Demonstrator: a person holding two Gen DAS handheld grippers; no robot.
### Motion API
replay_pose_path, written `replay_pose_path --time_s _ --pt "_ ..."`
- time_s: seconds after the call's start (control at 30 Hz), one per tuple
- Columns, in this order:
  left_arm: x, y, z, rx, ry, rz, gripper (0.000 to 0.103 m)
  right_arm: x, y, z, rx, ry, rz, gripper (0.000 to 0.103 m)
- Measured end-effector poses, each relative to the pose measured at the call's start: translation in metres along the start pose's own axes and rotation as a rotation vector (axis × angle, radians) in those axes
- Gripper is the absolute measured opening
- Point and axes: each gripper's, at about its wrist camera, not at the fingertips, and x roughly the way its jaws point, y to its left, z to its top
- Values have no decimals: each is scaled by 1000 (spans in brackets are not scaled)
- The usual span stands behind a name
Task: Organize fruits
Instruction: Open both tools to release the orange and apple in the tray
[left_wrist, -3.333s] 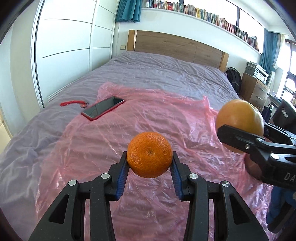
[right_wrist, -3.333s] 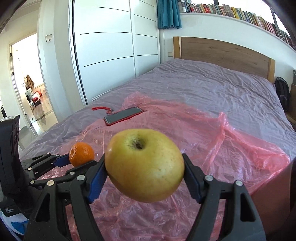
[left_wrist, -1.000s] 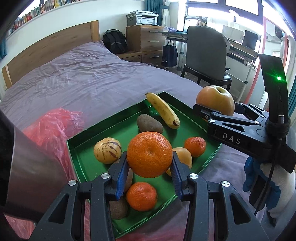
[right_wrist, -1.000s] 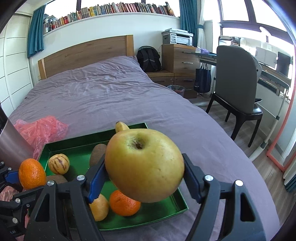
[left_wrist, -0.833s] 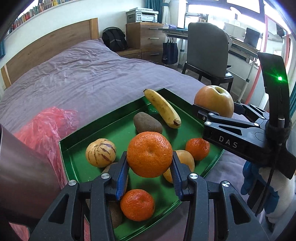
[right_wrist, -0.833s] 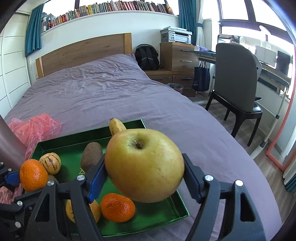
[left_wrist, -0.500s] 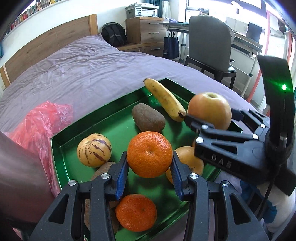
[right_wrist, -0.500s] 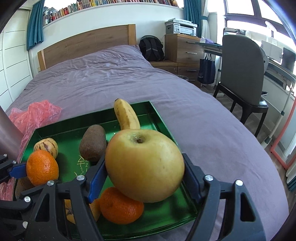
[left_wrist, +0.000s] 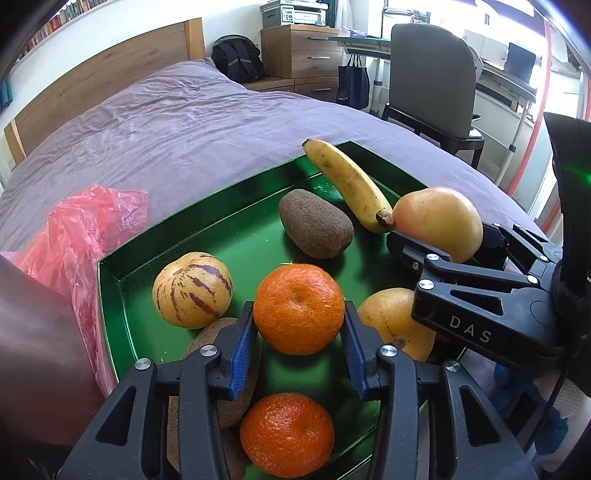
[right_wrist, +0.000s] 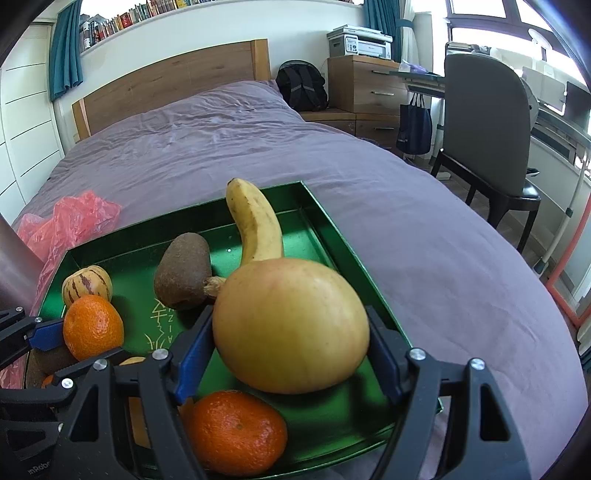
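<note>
Over the green tray (left_wrist: 110, 280), left tongs (left_wrist: 298, 354) clamp a mandarin (left_wrist: 298, 308), right tongs (right_wrist: 291, 358) seemingly an apple (right_wrist: 291, 325).

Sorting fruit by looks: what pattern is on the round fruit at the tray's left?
Cream-yellow with purple stripes, clearest in the left wrist view.

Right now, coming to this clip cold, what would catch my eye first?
The big yellow apple clamped in the right gripper fills the right wrist view, held low over the near right part of the green tray. Next, the bright tangerine in the left gripper, above the tray's fruit-crowded middle. Behind them a banana leans on the tray's far rim.
</note>
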Motion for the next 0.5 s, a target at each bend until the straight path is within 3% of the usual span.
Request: replay_pose_path --time_s 0.27,0.5 --pt "-14 1 -3 -1 -25 22 56 -8 4 3 4 -8 2 103" --pt "-33 4 -7 -19 -43 15 59 -22 9 2 5 -7 -7 103"
